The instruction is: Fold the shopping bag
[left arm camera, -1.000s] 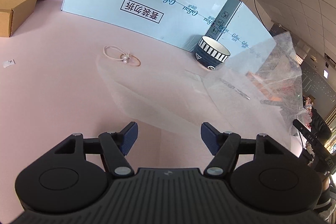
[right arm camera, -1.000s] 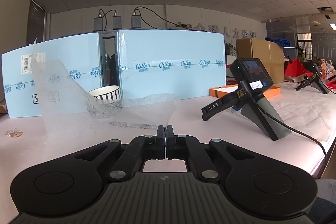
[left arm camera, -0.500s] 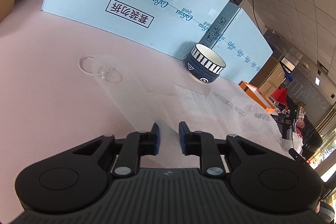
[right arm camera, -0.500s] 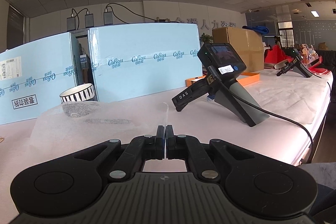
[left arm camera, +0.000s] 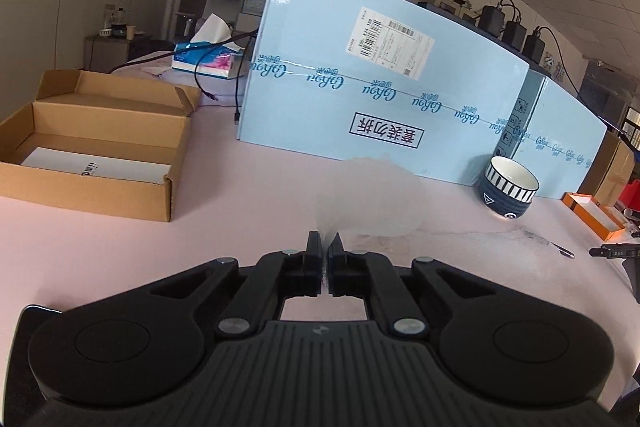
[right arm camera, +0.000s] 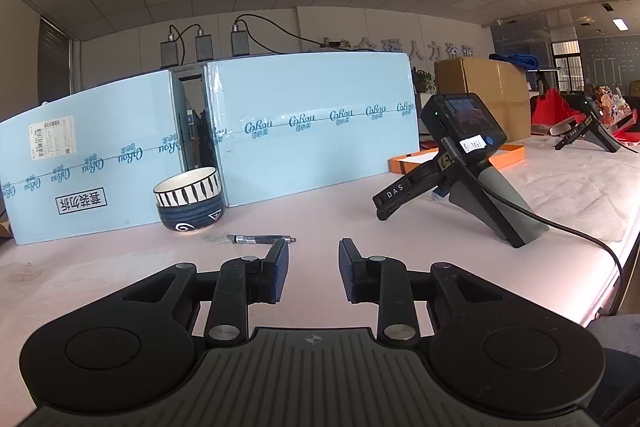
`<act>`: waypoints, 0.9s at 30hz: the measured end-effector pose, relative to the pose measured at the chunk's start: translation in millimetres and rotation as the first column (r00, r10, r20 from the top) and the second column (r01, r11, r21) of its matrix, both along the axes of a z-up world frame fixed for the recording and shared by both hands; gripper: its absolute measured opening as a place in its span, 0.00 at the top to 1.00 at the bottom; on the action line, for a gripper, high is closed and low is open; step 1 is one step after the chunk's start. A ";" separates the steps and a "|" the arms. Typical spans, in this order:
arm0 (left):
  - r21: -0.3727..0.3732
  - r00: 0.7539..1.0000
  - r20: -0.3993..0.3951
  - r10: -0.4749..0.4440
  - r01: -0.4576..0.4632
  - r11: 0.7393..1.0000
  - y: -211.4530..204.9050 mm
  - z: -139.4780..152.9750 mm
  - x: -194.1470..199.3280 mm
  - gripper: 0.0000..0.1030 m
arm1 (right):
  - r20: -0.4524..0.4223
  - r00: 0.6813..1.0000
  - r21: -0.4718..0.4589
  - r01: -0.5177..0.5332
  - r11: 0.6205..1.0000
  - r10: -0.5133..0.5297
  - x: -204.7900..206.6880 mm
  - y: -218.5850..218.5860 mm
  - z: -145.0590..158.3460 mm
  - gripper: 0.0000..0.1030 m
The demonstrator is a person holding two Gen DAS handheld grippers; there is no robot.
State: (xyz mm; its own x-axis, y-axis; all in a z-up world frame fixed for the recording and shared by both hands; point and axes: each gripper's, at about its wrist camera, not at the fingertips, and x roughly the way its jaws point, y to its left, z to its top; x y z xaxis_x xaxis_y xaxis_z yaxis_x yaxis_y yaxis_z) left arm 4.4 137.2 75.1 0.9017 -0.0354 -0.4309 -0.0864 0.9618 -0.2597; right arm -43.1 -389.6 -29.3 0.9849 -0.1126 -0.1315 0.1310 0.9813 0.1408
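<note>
The shopping bag point(left arm camera: 370, 193) is thin, translucent white film. A blurred tuft of it rises above my left gripper point(left arm camera: 325, 247), whose pads pinch the film; the jaws are just starting to open. The rest of the bag trails flat and wrinkled over the pink table point(left arm camera: 240, 195) toward the right. In the right wrist view my right gripper point(right arm camera: 313, 259) hovers low over the table with its jaws opening and nothing between them. There the bag shows only as a faint rumpled patch point(right arm camera: 28, 269) at the far left.
A striped dark bowl point(left arm camera: 508, 193) point(right arm camera: 188, 199) stands before two light-blue cartons point(left arm camera: 380, 107) at the back. A pen point(right arm camera: 260, 239) lies ahead of the right gripper. An open cardboard box point(left arm camera: 92, 155) sits left; a spare gripper on a stand point(right arm camera: 460, 167) sits right.
The left gripper closed on the bag's film, then rose and swung left. The right gripper let go of the bag and opened; the raised film dropped flat onto the table.
</note>
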 end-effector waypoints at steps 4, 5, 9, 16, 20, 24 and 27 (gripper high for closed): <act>0.018 0.999 0.018 0.028 -0.028 0.999 13.2 7.3 -4.5 0.60 | 0.011 1.000 0.017 -0.016 1.000 0.016 -3.0 6.0 4.1 0.64; 0.017 0.999 0.017 0.029 -0.030 0.999 14.8 7.5 -4.9 0.51 | 0.013 1.000 0.018 -0.019 1.000 0.019 -4.2 7.7 4.9 0.63; 0.002 1.000 0.000 0.008 -0.008 1.000 16.6 1.4 -6.5 0.43 | 0.003 0.999 0.023 -0.041 0.999 0.041 -7.5 14.4 6.6 0.55; -0.014 0.995 -0.070 0.065 -0.066 0.998 25.0 -23.6 -35.6 0.29 | -0.011 0.983 0.040 -0.182 0.983 0.182 5.2 35.9 9.9 0.28; -0.042 0.985 -0.128 0.116 -0.123 0.992 37.8 -42.5 -52.2 0.28 | -0.028 0.962 0.047 -0.269 0.962 0.270 21.9 57.7 9.8 0.26; -0.053 0.975 -0.173 0.136 -0.147 0.988 45.5 -55.9 -59.8 0.28 | -0.035 0.943 0.056 -0.329 0.943 0.331 31.5 76.9 8.2 0.20; -0.061 0.975 -0.185 0.120 -0.133 0.989 48.0 -62.3 -55.8 0.27 | -0.042 0.935 0.053 -0.349 0.936 0.351 31.5 84.9 7.7 0.19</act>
